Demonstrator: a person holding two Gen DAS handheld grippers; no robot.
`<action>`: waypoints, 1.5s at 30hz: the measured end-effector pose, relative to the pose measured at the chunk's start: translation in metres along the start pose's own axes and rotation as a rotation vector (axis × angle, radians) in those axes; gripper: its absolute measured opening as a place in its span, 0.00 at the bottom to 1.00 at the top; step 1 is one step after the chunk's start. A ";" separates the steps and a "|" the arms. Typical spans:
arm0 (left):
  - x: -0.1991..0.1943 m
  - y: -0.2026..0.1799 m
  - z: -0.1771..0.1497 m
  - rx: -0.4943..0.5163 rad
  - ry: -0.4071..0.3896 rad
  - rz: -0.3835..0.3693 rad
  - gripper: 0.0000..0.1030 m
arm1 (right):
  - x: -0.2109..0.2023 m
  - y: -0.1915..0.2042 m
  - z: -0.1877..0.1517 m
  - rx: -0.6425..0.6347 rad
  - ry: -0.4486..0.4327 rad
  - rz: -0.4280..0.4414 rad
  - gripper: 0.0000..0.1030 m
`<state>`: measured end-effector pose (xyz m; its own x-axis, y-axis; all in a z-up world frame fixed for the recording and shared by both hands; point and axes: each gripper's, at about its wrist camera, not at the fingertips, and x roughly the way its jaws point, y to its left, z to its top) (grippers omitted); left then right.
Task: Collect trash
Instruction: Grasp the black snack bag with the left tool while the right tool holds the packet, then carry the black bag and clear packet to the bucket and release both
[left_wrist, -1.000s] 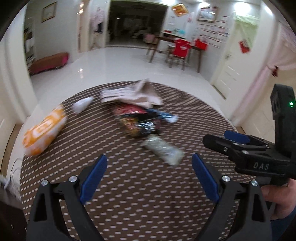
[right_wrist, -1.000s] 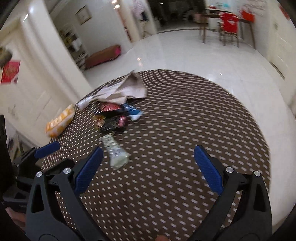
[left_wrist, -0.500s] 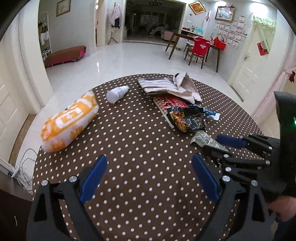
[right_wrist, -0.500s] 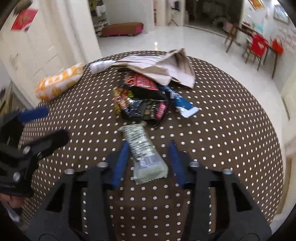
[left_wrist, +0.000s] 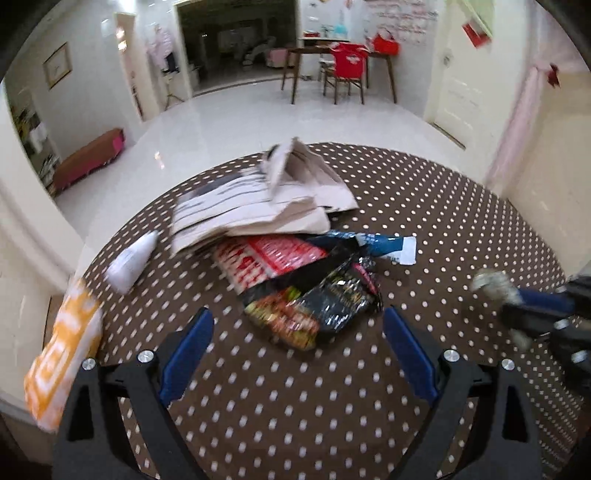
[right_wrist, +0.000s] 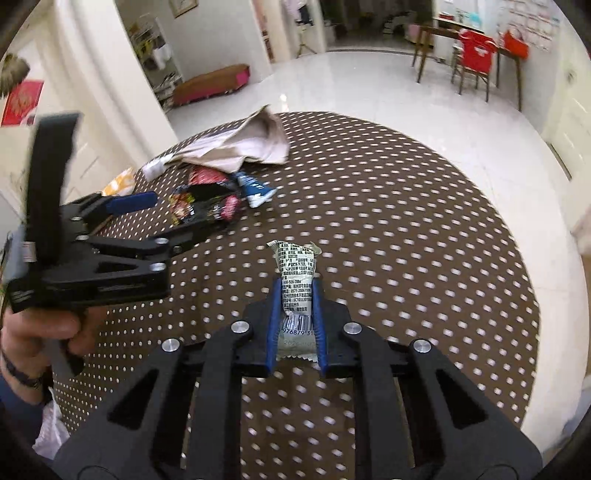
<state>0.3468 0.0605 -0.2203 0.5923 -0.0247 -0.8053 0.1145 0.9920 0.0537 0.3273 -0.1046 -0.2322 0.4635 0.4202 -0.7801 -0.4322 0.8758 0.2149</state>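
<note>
Right claw (right_wrist: 295, 325): I see its jaws closing on the pale wrapper (right_wrist: 297, 288), pads pressing both sides; the wrapper is lifted off the worktop (right_wrist: 424, 229).
Left claw (left_wrist: 295, 354): jaws stand wide, nothing between them; it hangs over the near edge of the snack bags (left_wrist: 314, 295).
Trash pile: snack bags, blue sachet (left_wrist: 388, 245) and folded paper bag (left_wrist: 266, 199) overlap at the far middle.
Left rim: white bottle (left_wrist: 129, 260) and orange pack (left_wrist: 66, 354), the pack overhanging the edge.
Open room: bare dotted cloth across the right half and the near side.
Hard to make out: print on the bags is blurred; the right claw is smeared in the left view; the hand (right_wrist: 40, 328) is cut off at the frame.
</note>
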 end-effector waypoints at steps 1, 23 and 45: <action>0.005 -0.001 0.001 0.002 0.013 -0.014 0.85 | -0.003 -0.005 -0.001 0.013 -0.006 -0.003 0.16; -0.030 -0.026 -0.036 -0.111 0.017 -0.221 0.32 | -0.051 -0.057 -0.024 0.165 -0.080 -0.003 0.16; -0.076 -0.154 -0.009 0.065 -0.056 -0.410 0.32 | -0.146 -0.195 -0.094 0.454 -0.212 -0.179 0.16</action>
<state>0.2772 -0.0894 -0.1728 0.5291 -0.4248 -0.7346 0.3991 0.8885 -0.2263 0.2711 -0.3590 -0.2154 0.6660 0.2526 -0.7019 0.0244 0.9330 0.3590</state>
